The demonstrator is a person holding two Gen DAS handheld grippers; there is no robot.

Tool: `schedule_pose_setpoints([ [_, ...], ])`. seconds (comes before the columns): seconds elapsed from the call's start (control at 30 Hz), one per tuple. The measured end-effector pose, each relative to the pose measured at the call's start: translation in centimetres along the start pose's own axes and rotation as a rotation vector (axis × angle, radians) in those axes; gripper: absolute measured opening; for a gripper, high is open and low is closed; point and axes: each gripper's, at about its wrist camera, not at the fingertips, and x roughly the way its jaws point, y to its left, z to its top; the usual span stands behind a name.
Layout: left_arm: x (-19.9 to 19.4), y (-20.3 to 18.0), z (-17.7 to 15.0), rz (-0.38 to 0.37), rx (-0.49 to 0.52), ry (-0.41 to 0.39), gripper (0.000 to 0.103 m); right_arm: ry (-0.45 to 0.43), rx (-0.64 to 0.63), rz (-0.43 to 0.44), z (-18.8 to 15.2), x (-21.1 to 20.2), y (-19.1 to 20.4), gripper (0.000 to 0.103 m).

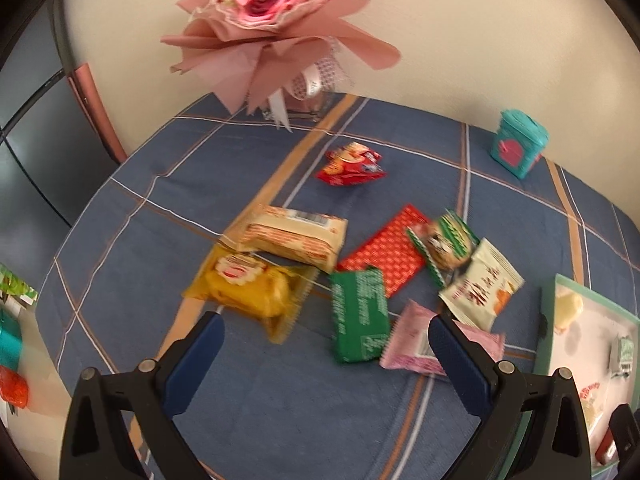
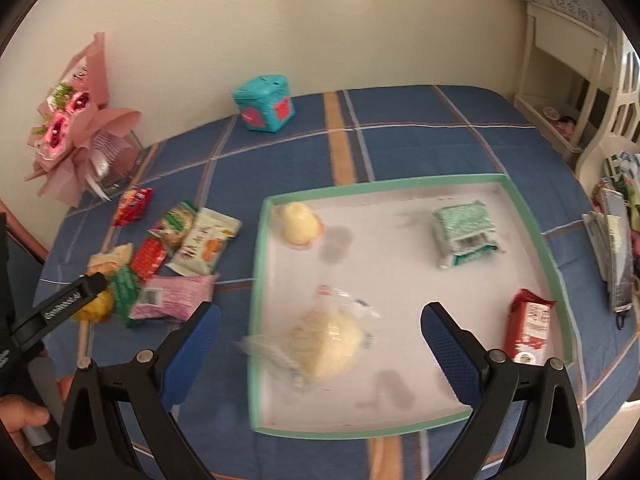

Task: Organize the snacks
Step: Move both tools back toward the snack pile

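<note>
Left wrist view showed the left gripper (image 1: 326,334) with its jaws spread wide and empty, hanging over the near edge of the loose snack pile on the blue plaid desk (image 1: 280,408). Between the fingers lay the green packet (image 1: 358,316), with the yellow cake packet (image 1: 248,290) just to its left and the pink packet (image 1: 416,340) partly under the right finger. Farther off sat the cracker pack (image 1: 296,236), the red dotted packet (image 1: 386,254), the white packet (image 1: 482,282) and, well apart, the red crinkled packet (image 1: 352,166).

Right wrist view had the right gripper (image 2: 320,334) likewise wide and empty above the near-left part of the tray (image 2: 532,216), over the clear-wrapped bun (image 2: 326,340). The tray also held a pale round cake (image 2: 298,224), a green-and-white pack (image 2: 466,232) and a red packet (image 2: 528,328).

Packets overlapped closely, so closing on the green one could drag a neighbour along. The bun sat near the tray's left rim, where a nudge might tip it out. Both views were blurred, so fine placement was hard to judge.
</note>
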Motion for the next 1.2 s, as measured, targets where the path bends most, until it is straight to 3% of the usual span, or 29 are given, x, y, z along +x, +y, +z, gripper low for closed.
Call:
schedule_pose_setpoints([
  [0.27,1.1,3.0,1.3,-0.009,-0.024,0.001,0.103,0.0,0.001,0.015,0.8,0.5,3.7,0.1],
  [0.47,2.3,4.4,2.0,-0.061,-0.057,0.055,0.103,0.02,-0.026,0.027,1.1,1.8,6.6,0.1],
  [0.87,5.5,4.0,2.2,-0.116,-0.096,0.159,0.102,0.119,-0.091,0.054,1.8,7.0,12.3,0.1],
  [0.93,6.3,3.9,2.1,-0.111,-0.114,0.187,0.096,0.139,-0.092,0.051,1.7,8.1,12.7,0.1],
  [1.03,7.8,4.2,2.2,-0.133,-0.146,0.232,0.096,0.172,-0.087,0.047,1.7,9.6,12.8,0.1],
  [1.2,8.3,5.1,2.8,-0.131,-0.197,0.224,0.096,0.2,-0.1,0.046,1.5,11.3,13.7,0.1],
])
